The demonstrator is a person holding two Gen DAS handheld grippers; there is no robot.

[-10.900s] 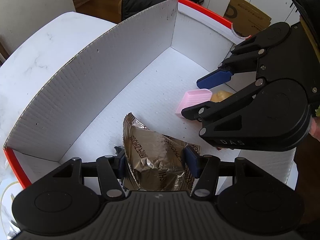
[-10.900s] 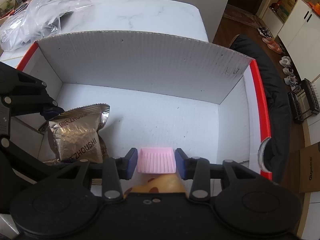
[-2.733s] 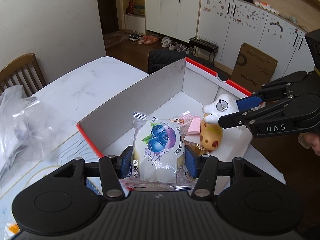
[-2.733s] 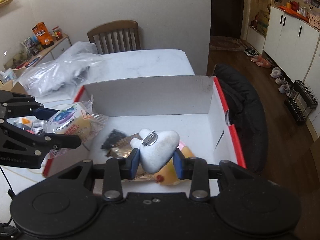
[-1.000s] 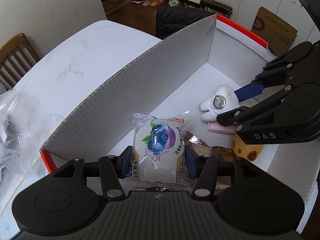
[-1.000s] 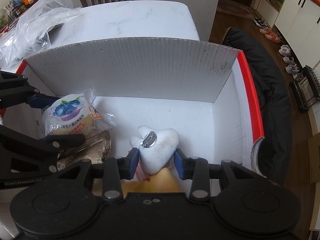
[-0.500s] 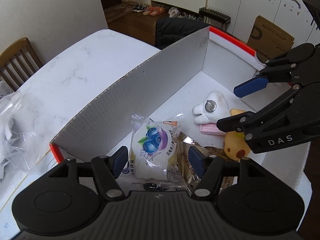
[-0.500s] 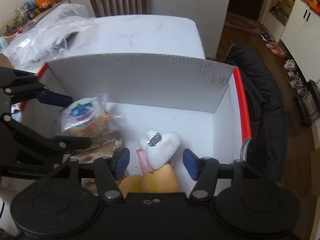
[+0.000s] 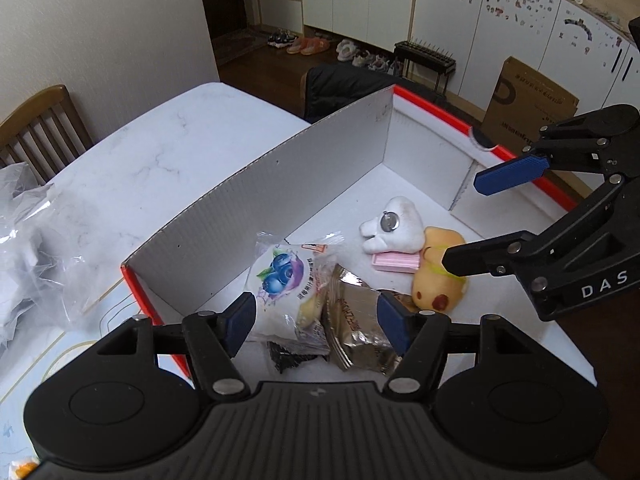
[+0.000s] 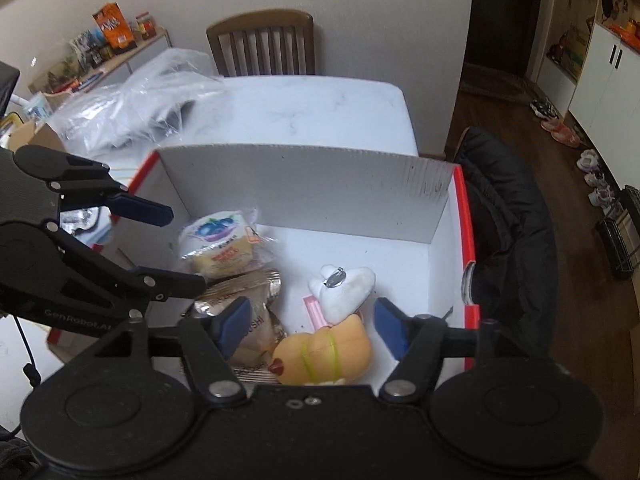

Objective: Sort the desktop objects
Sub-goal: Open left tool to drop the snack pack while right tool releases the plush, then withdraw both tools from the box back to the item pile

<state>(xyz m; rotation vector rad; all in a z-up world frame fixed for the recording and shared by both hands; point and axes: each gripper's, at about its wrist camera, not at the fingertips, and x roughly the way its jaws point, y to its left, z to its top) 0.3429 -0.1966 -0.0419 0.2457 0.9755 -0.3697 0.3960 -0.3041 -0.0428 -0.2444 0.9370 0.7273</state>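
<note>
Both grippers hang above the white corrugated cardboard box with red rims (image 9: 280, 176), fingers spread wide and gripping nothing. The left gripper (image 9: 318, 318) sits over the box's near-left end, its blue pads on either side of, but clear of, the blueberry-printed clear plastic bun packet (image 9: 280, 284) and the crinkled bronze foil snack bag (image 9: 356, 328) below. The packet rests partly on the foil bag, close to the tall back wall. A small black item (image 9: 292, 356) lies at the packet's lower edge; what it is I cannot tell.

The right gripper (image 10: 314, 324) hovers over the box's front edge. Under it lies the white plush tooth-shaped toy with a metal clip (image 10: 344, 284), resting on the flat pink plastic piece (image 10: 314, 310), and touching both is the yellow plush duck-like toy (image 10: 324, 356). The box stands on a white marble-patterned table (image 9: 152, 152), with crumpled clear plastic bags (image 10: 140, 108) towards the table's far-left edge.
</note>
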